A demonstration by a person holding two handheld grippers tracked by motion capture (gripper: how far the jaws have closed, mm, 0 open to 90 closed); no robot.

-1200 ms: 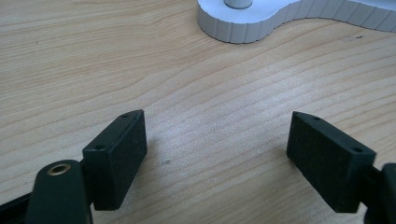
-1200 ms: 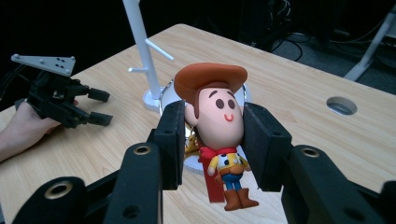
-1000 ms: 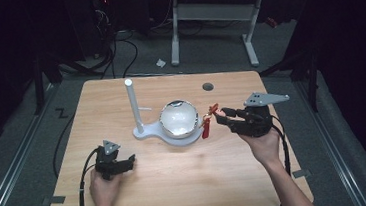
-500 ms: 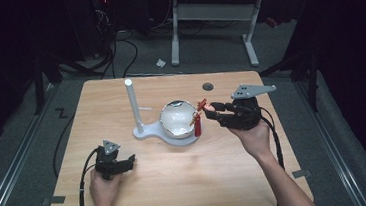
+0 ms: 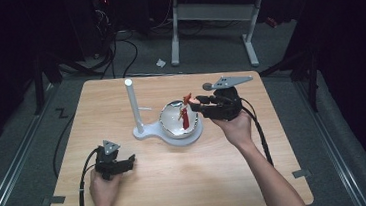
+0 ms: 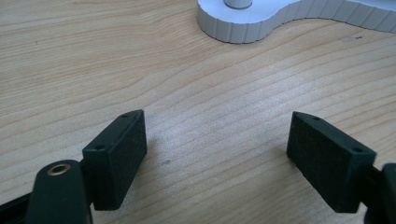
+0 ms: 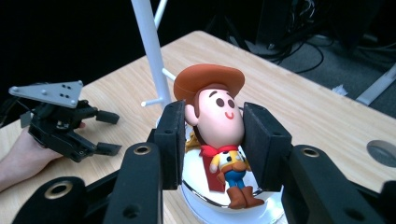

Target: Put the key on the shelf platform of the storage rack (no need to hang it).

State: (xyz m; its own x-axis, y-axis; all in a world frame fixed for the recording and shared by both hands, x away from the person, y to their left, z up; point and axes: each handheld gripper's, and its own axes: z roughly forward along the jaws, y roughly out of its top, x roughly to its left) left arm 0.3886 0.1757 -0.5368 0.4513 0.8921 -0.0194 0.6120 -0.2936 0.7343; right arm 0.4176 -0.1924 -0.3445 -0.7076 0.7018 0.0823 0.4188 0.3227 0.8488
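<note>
Your right gripper (image 5: 197, 103) reaches left, level, jaws clamped on the cowboy figure's (image 7: 216, 126) head above the bowl (image 5: 172, 120). Your left gripper (image 5: 128, 162) rests low on the table (image 5: 188, 183) at near left, jaws wide apart and holding nothing.

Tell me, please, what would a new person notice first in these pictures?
First comes the cowboy figurine with its brown hat, clamped by the head between the jaws of the right gripper, just above the shiny bowl near the table's middle. That bowl sits on a white stand with a tall post. Nearer the person, the left gripper rests open on the wooden table.
</note>
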